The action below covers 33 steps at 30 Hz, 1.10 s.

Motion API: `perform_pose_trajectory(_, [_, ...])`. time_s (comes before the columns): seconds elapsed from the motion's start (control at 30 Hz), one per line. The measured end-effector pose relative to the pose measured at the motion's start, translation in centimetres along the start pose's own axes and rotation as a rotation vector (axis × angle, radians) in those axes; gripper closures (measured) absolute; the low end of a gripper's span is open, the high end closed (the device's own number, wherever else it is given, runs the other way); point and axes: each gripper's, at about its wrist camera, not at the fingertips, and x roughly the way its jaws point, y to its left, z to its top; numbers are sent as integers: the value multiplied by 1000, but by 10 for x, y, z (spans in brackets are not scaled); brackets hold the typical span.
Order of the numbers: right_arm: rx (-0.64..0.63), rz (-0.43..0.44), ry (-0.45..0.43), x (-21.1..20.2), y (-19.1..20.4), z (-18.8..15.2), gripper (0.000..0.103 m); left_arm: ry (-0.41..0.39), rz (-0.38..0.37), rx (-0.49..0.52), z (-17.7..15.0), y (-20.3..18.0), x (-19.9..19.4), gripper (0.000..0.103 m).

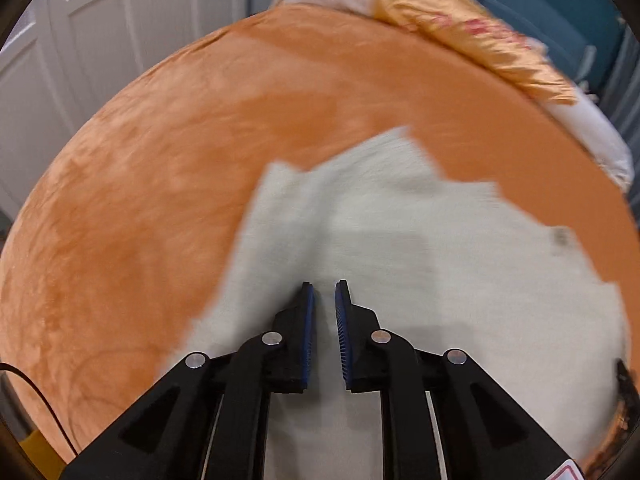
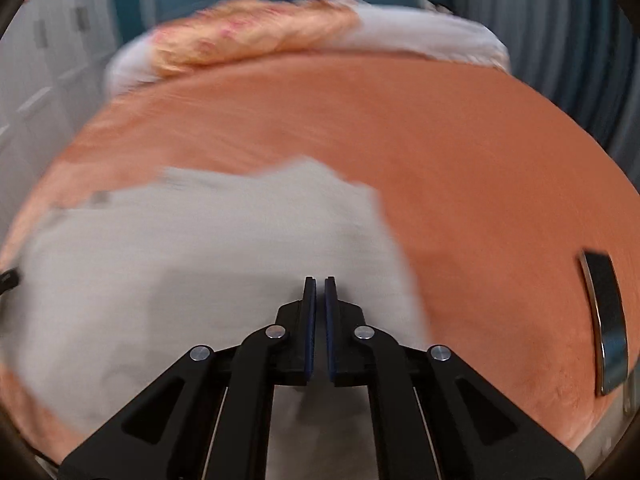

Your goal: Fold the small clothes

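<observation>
Left gripper [image 1: 325, 286]: its two black fingers with blue pads stand a little apart. Nothing is between them. It hangs over the cloth and holds nothing.

Right gripper [image 2: 320, 280]: its fingers are pressed close, with just a thin slit left. No cloth shows in the slit, so it is closed and empty.

Small garment [image 1: 400, 248]: a pale grey-white piece of clothing. It lies mostly flat on the bed, right under both grippers. In the left view it spreads from 6 o'clock up toward 12 and out to 3 o'clock. In the right view it fills the side from 6 to 9 o'clock. Its far edge looks stepped, as if some parts lie on top of others. The blur makes that hard to tell.

Bed cover [image 1: 160, 160]: orange and soft, all around the garment.

Pillows [image 1: 460, 20]: at 12 to 2 o'clock, well apart from the garment.

Dark flat thing [image 2: 606, 320]: at 3 o'clock in the right view, alone on the cover, maybe a phone.

Step now: I think both hands are between grabs, so the folding is not done.

Next move: open a gripper, come down on an edge or corner, pinch one layer only, then carry it across.
</observation>
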Motion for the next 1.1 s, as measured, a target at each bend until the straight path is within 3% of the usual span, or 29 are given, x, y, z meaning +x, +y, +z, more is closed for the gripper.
perform_pose_trajectory(0.1, [67,-121,-27,-17,-34,5,98,-9,-2,-59,0,29,-7,93])
perform_pose_trajectory(0.2, [54,-70,-88,-53,-30,1,98,-26,18,-58,-12,43,-29,93])
perform_pose_trajectory(0.27, [-7,21,-116,-78,-5,-4,98,-27,23,-65,-22,43,-44,93])
perform_pose_trajectory(0.43, [-151,257,-72,-99,91,-31,98,-16,15,-81,-47,40,-72,75])
perform_pose_trajectory(0.57, [-252,353,-8,-94,166,-59,98,5,15,-58,-59,34,-77,68])
perform_pose_trajectory(0.7, [-282,368,25,-89,202,-71,98,22,19,-45,-67,36,-76,68])
perform_pose_trajectory(0.87, [-267,346,46,-79,209,-69,98,36,19,-39,-74,40,-71,63])
perform_pose_trajectory(0.97, [-265,343,41,-80,214,-70,98,25,16,-74,-76,48,-74,51])
perform_pose_trajectory(1.03, [-269,351,49,-76,218,-70,98,11,40,-128,-78,59,-74,27])
perform_pose_trajectory(1.1, [-268,352,78,-66,222,-73,98,11,43,-180,-79,72,-69,26])
